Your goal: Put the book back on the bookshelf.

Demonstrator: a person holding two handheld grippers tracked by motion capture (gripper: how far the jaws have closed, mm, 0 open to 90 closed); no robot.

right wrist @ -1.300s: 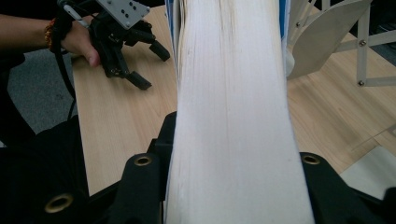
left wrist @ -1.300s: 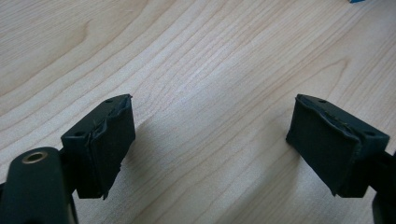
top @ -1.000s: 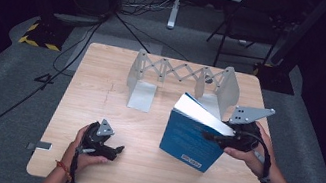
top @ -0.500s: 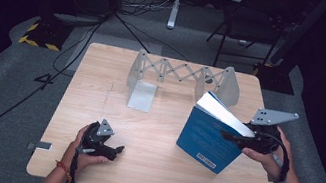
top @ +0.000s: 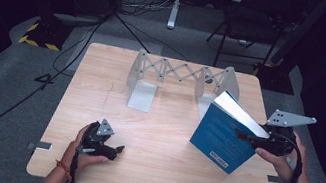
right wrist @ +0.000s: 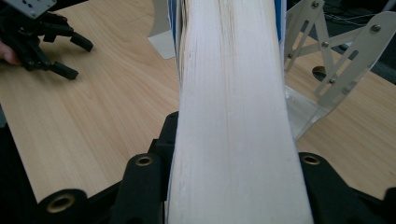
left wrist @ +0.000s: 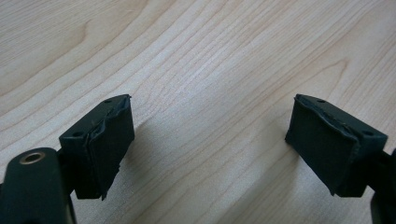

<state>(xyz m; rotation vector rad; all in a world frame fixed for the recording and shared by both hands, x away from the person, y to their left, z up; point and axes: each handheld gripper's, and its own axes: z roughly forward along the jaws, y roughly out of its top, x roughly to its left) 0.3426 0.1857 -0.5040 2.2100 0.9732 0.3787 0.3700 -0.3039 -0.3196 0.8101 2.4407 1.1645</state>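
Two grippers: your right gripper [top: 244,135] pinches the blue book [top: 221,140] upright, tilted, at the table's [top: 167,143] right; your left gripper [top: 112,149] rests spread, near-left.

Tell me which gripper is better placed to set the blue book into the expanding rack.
Right. The right gripper is clamped on the blue book, tilted just in front of the rack. The left gripper rests open on the table, nothing between its jaws.

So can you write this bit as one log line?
right gripper: shut on thick blue book | left gripper: open on wooden table | metal rack: bare
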